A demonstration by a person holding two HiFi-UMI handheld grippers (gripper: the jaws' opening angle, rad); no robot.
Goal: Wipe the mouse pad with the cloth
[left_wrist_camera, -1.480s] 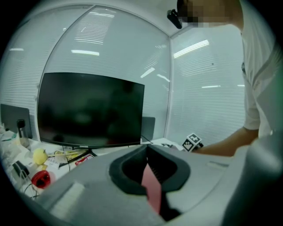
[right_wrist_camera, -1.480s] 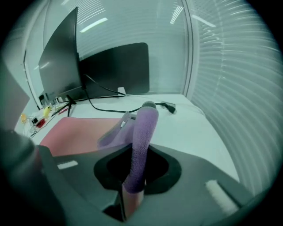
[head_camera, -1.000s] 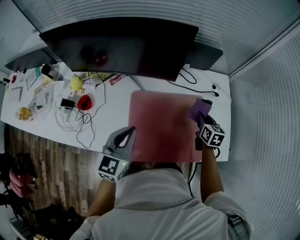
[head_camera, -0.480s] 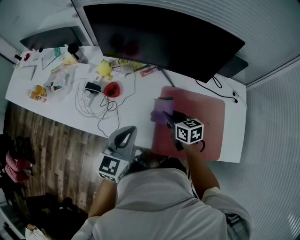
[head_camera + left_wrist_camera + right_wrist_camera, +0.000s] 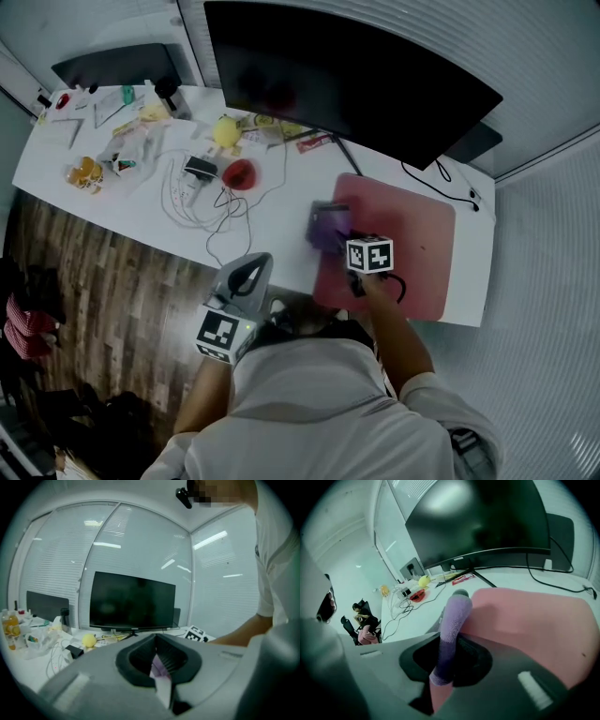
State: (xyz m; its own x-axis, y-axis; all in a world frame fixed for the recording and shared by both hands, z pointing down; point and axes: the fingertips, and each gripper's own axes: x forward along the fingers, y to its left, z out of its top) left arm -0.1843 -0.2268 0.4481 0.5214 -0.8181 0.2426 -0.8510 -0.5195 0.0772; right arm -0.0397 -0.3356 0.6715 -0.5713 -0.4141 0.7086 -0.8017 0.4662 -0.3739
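Note:
A pink mouse pad (image 5: 412, 246) lies on the white desk (image 5: 272, 220) in front of the monitor. My right gripper (image 5: 339, 236) is shut on a purple cloth (image 5: 328, 225) and holds it down at the pad's far left edge, partly over the bare desk. In the right gripper view the cloth (image 5: 453, 620) runs up between the jaws of the right gripper (image 5: 447, 656), with the mouse pad (image 5: 529, 618) spread beyond it. My left gripper (image 5: 253, 267) hangs off the desk's near edge, shut and holding nothing; in its own view the left gripper (image 5: 159, 665) points toward the desk.
A large dark monitor (image 5: 356, 75) stands behind the pad, its stand foot (image 5: 349, 161) near the pad's far edge. White and black cables (image 5: 202, 202), a red object (image 5: 239, 173), a yellow toy (image 5: 225, 131) and small clutter fill the desk's left. A cable (image 5: 441, 178) runs at the far right.
My right gripper swept the cloth from the pad's far right corner across to its left edge, then nearly stopped. The left gripper stayed put.

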